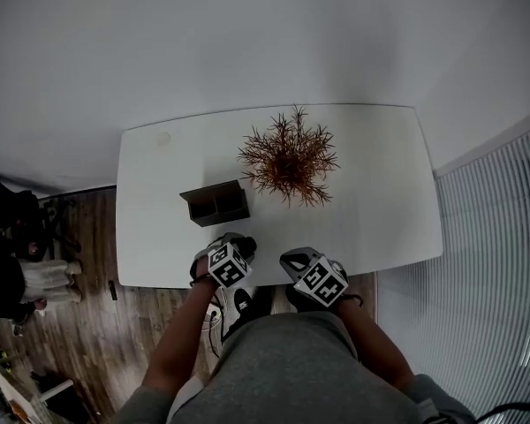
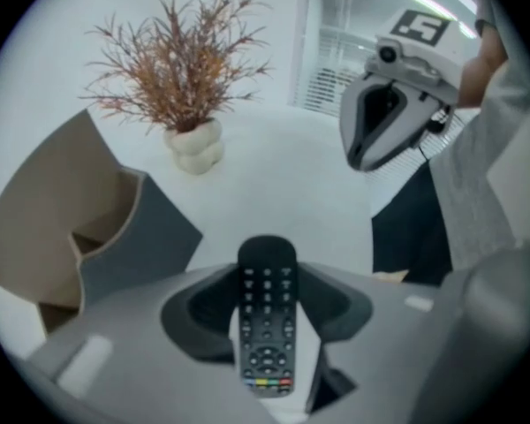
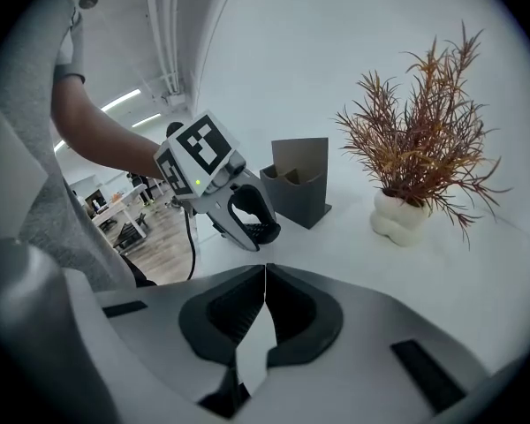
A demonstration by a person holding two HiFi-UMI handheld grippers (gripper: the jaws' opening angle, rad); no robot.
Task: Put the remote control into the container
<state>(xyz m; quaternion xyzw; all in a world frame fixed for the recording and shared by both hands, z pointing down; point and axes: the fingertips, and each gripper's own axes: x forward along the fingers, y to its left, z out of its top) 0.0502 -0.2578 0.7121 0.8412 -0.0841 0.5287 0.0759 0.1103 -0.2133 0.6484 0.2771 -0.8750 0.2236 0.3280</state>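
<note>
In the left gripper view a black remote control (image 2: 265,316) with rows of buttons stands lengthwise between the jaws of my left gripper (image 2: 267,294), which is shut on it just above the white table (image 2: 274,193). The dark grey container (image 2: 97,228), with open compartments, is close by on the left. From the head view the left gripper (image 1: 225,261) hangs at the table's near edge, just short of the container (image 1: 215,203). My right gripper (image 3: 263,281) is shut with nothing in it and sits to the right of the left one (image 3: 238,210).
A dried reddish plant (image 1: 288,157) in a white lumpy vase (image 2: 197,147) stands behind and to the right of the container. The right gripper (image 2: 393,104) hovers at the upper right of the left gripper view. Wooden floor (image 1: 88,325) lies left of the table.
</note>
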